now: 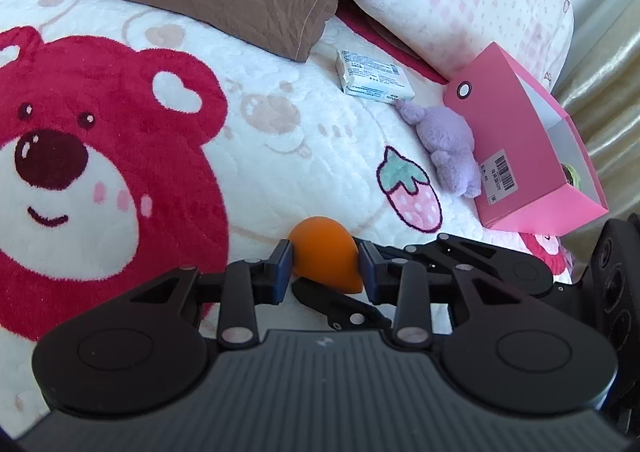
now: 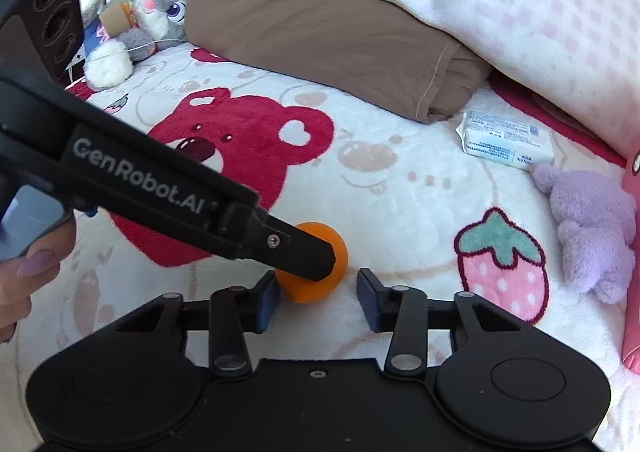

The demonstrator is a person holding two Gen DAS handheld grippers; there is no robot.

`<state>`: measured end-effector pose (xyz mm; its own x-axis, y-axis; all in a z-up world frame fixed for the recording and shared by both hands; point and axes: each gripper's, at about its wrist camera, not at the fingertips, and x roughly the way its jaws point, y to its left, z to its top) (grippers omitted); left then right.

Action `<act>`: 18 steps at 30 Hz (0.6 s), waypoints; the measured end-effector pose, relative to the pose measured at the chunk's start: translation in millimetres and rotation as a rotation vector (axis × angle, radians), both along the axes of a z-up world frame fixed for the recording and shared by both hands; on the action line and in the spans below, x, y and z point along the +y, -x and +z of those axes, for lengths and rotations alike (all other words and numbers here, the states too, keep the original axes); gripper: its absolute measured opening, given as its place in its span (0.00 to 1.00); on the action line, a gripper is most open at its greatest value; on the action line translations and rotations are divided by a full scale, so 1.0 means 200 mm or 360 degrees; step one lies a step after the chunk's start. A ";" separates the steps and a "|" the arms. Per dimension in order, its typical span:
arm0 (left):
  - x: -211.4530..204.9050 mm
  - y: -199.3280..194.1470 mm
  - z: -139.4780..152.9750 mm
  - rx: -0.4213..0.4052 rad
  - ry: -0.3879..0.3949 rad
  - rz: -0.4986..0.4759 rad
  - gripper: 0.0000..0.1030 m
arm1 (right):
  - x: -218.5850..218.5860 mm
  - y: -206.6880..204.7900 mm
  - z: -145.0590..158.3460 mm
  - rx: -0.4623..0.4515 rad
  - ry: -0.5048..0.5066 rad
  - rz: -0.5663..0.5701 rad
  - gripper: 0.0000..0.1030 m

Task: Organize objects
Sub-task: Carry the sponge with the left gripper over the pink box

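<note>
Black left gripper (image 1: pixel 325 270) sits nearest, jaws clenched on an orange sponge (image 1: pixel 324 252) resting on the bed blanket (image 1: pixel 260 156), probably to lift it. Right gripper (image 2: pixel 318 296) waits beside it, jaws released and holding nothing. Farther right, a pink box (image 1: pixel 516 132) lies open, likely the destination.

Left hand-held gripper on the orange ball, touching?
Touching. In the left wrist view the left hand-held gripper has both blue pads pressed against the sides of the orange ball, with no gap showing.
</note>
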<state>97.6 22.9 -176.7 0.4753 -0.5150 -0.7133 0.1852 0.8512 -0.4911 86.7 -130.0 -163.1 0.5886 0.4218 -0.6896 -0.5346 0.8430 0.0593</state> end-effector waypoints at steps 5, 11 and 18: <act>-0.01 0.05 0.08 -0.0022 0.0025 -0.0053 0.35 | 0.00 0.10 0.06 -0.0080 0.0024 -0.0008 0.34; -0.13 0.19 0.29 -0.0172 -0.0065 -0.0171 0.35 | -0.10 0.24 0.23 -0.0144 -0.0065 -0.0053 0.34; -0.32 0.32 0.46 -0.0221 -0.0143 -0.0206 0.34 | -0.18 0.34 0.43 -0.0091 0.0014 -0.0174 0.34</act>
